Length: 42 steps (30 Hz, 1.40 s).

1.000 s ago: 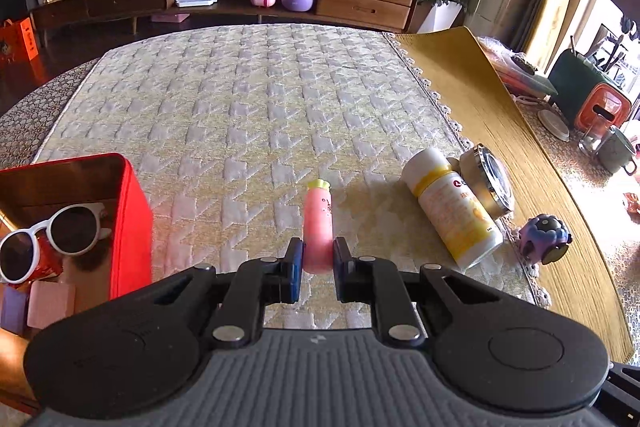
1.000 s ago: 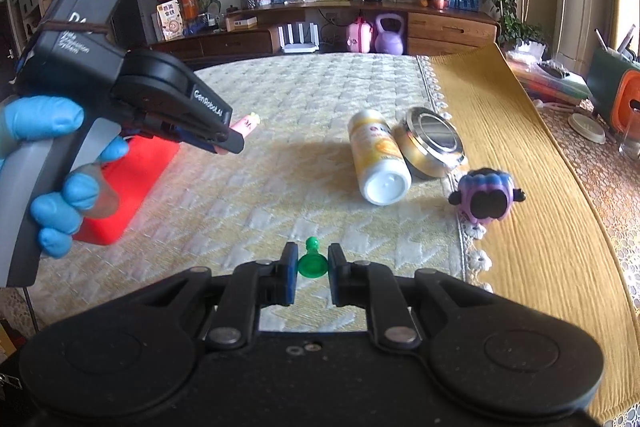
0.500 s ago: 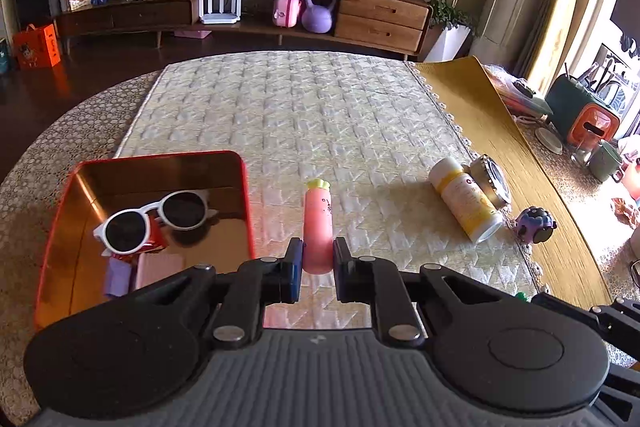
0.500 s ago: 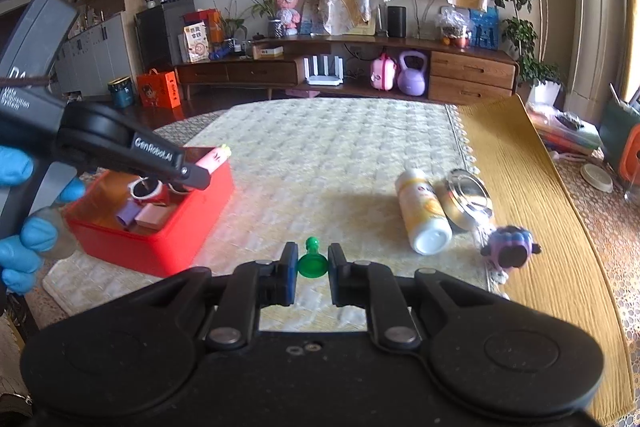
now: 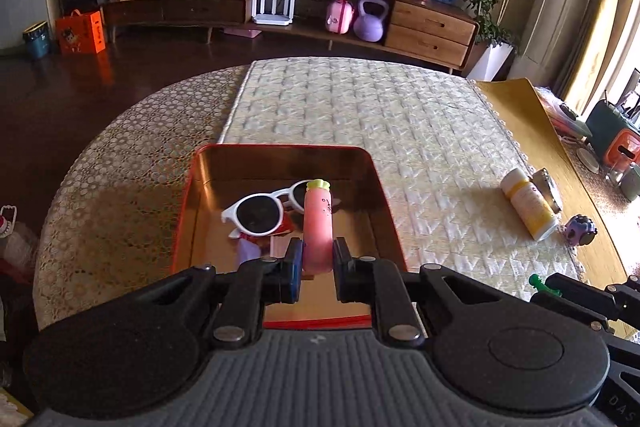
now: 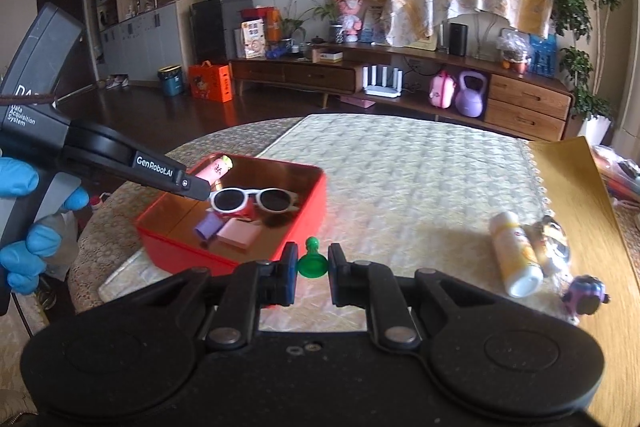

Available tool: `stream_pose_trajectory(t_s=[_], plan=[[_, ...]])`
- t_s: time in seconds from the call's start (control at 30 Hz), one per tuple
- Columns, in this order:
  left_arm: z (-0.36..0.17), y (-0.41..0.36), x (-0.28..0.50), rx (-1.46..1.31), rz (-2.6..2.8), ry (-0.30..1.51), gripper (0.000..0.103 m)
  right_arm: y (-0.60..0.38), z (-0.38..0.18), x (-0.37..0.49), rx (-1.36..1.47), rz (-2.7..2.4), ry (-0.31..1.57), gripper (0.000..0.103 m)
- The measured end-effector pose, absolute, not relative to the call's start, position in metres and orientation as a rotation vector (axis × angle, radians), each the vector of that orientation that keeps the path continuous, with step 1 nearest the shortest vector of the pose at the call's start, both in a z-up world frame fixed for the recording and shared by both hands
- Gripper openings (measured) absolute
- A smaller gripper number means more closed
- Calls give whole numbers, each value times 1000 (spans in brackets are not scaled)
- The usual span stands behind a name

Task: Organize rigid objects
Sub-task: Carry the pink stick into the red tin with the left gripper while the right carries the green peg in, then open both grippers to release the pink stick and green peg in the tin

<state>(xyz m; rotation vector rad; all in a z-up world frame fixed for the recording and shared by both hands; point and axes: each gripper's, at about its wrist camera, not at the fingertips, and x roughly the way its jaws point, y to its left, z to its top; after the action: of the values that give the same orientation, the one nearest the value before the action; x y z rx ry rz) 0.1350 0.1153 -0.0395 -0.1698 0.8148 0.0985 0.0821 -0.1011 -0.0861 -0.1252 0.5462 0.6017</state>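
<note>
We hold a pink cylindrical tube with a yellow cap (image 5: 318,223) clamped in our left gripper (image 5: 316,269) above the red metal tin (image 5: 384,203); our right gripper (image 6: 313,271) pinches a small green plastic pawn (image 6: 312,262). Letting go from this height, we judge, could knock the white round sunglasses (image 5: 264,209) lying below, while a white-and-yellow bottle (image 6: 516,253) waits on the quilted cloth well apart

Inside the red tin (image 5: 382,211), the pink tube (image 5: 317,227) covers part of the white sunglasses (image 5: 260,213), and its lower end is hidden between the jaws. The small blocks (image 5: 250,251) beneath the sunglasses are mostly covered. Right of the tin, the metal case (image 6: 554,241) is blurred.
</note>
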Motion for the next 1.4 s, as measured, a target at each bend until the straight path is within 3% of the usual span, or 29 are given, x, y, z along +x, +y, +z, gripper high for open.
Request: stream_pose_trajectory(t_s=[0.5,1.27,1.4], plan=[[-77,177,147,-187,180,915,15,-20,-99,126,-207,672,598,14],[-111,168,185,-140,186,1027,15,41,-152,178,-361,644,752,14],[-111,168,192,-138,179,1041,15,39,-152,178,-345,649,754,19]])
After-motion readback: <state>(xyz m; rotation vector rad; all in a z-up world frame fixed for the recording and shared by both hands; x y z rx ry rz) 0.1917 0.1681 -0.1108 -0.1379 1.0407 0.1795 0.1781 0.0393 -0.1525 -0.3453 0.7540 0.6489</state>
